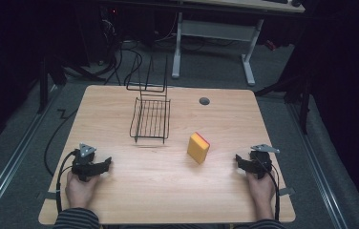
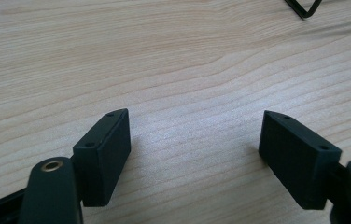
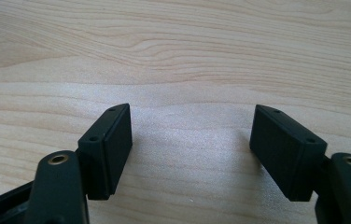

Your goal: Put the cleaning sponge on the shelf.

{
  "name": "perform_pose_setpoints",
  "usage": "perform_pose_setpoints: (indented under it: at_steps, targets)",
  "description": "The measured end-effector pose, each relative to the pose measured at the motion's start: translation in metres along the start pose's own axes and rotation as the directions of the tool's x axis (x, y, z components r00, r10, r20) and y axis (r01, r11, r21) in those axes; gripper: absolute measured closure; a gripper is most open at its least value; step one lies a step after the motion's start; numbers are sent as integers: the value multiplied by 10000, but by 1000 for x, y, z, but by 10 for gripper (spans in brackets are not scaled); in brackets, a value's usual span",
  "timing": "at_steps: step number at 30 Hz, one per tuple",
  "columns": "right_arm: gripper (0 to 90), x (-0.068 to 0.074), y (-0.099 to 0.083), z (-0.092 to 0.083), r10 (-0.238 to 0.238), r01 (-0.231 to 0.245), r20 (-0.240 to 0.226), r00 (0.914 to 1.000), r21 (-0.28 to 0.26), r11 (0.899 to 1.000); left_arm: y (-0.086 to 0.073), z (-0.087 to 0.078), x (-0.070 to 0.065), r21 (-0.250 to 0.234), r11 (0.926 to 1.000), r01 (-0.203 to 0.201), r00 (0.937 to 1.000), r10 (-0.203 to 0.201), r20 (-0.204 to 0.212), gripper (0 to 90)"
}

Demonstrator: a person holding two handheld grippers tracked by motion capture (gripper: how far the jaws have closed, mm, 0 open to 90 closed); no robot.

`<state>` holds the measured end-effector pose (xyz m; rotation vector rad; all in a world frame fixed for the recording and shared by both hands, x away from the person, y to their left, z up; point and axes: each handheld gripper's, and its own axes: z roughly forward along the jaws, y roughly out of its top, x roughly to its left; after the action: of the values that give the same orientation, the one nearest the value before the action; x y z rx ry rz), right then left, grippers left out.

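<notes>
High view shows the work has not begun yet. The yellow sponge block with a red top (image 1: 198, 148) stands on the pale wooden desk (image 1: 168, 191), right of the middle of the frame — nothing touches it. The black wire rack (image 1: 151, 117) sits above and to the left of it, with nothing inside. The left gripper (image 1: 102, 164) rests at the lower left, the right gripper (image 1: 240, 161) at the lower right, nearer the sponge. Both have their jaws wide apart and hold nothing. Picking up the sponge is all still to do — maybe putting it in the rack.
</notes>
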<state>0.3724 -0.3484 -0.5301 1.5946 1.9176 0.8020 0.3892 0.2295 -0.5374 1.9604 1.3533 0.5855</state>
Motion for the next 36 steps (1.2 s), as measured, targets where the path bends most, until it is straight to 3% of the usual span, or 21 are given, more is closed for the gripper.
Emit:
perform_pose_setpoints:
  at_steps: [36]
  targets:
    - [299,0,0,0,-26,26,-99,9999,11,10000,0,0,0,30,10000,-4,10000,4,25,249]
